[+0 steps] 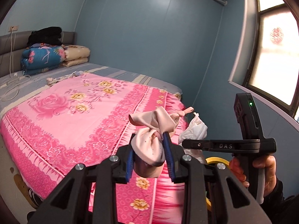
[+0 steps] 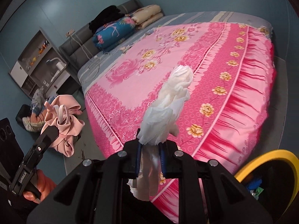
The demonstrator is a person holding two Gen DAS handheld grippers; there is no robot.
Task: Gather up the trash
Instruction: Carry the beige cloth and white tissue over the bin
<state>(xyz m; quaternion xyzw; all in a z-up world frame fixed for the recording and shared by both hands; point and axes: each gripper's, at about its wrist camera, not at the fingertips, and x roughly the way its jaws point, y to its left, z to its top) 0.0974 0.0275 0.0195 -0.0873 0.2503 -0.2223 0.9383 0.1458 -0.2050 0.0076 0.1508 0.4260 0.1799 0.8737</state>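
Observation:
My left gripper (image 1: 149,149) is shut on a crumpled pale pink cloth (image 1: 155,128) and holds it in the air past the foot corner of the bed. The cloth also shows in the right wrist view (image 2: 63,123), at the left. My right gripper (image 2: 150,149) is shut on a bunch of white tissue (image 2: 168,108), which sticks up above the pink bedspread. The tissue also shows in the left wrist view (image 1: 194,130), just right of the pink cloth. A yellow-rimmed bin (image 2: 274,160) holding trash sits at the lower right, below the right gripper; its rim shows in the left wrist view (image 1: 218,160).
The bed with a pink floral bedspread (image 1: 74,112) fills the middle. Folded quilts (image 1: 43,57) and dark clothes lie by the headboard, with white cables (image 1: 13,85) beside them. A window (image 1: 276,61) is on the right wall. A shelf unit (image 2: 37,59) and a floor pile (image 2: 35,110) lie left.

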